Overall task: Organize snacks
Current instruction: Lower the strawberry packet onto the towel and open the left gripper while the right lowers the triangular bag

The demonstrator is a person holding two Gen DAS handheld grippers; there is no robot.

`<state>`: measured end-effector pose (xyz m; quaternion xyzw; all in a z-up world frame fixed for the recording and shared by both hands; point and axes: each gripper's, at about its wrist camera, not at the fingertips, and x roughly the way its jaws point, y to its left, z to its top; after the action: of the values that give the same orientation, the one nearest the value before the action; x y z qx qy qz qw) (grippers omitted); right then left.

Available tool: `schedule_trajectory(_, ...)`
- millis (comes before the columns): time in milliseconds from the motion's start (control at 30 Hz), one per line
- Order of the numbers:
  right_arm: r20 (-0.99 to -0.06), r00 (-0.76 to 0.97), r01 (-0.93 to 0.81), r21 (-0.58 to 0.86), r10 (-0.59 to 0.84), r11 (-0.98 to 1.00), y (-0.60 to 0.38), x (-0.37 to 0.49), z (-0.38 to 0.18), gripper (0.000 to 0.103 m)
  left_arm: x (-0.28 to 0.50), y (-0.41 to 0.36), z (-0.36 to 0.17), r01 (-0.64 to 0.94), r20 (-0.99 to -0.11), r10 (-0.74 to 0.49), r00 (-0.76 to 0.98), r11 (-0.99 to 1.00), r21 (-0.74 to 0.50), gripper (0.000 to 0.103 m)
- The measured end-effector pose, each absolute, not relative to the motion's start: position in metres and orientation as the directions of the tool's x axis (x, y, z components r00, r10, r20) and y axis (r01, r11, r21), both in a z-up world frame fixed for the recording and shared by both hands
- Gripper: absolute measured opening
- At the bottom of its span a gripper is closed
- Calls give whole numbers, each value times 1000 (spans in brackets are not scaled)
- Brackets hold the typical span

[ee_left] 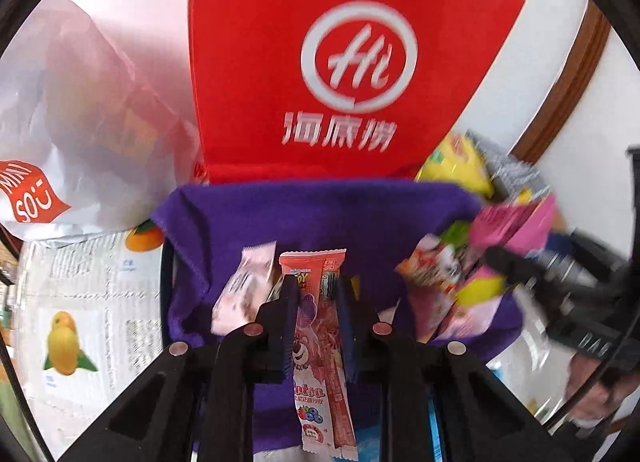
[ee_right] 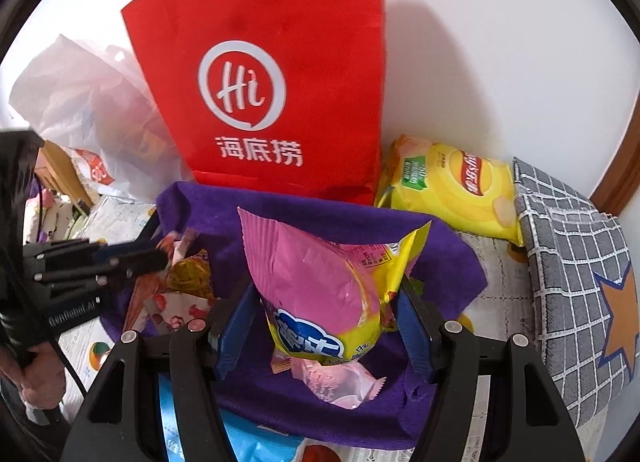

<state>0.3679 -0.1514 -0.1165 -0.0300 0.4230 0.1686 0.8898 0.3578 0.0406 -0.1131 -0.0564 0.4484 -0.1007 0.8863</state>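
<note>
My left gripper (ee_left: 314, 302) is shut on a long red-pink Lotso snack packet (ee_left: 320, 346) over the purple cloth-lined bin (ee_left: 328, 213). A pale pink packet (ee_left: 244, 290) lies just left of it. My right gripper (ee_right: 326, 294) is shut on a pink and yellow snack bag (ee_right: 320, 290) above the same bin (ee_right: 304, 217). It shows in the left wrist view (ee_left: 508, 258) at the right, blurred, with that bag (ee_left: 508, 229). The left gripper (ee_right: 148, 258) shows at the left of the right wrist view. Small packets (ee_right: 176, 302) lie in the bin.
A red Haidilao bag (ee_right: 280, 73) stands behind the bin against the white wall. A white Miniso plastic bag (ee_right: 80, 109) sits to its left. A yellow chips bag (ee_right: 456, 189) and a grey checked cushion (ee_right: 568, 254) lie to the right. Fruit-print paper (ee_left: 80, 302) covers the surface.
</note>
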Motion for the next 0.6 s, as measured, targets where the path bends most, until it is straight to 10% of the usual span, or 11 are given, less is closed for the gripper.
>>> schedule_trajectory(600, -759, 584, -351, 83, 287, 933, -144, 365, -113, 66, 362, 52, -109, 25, -768, -188, 612, 975, -219, 37)
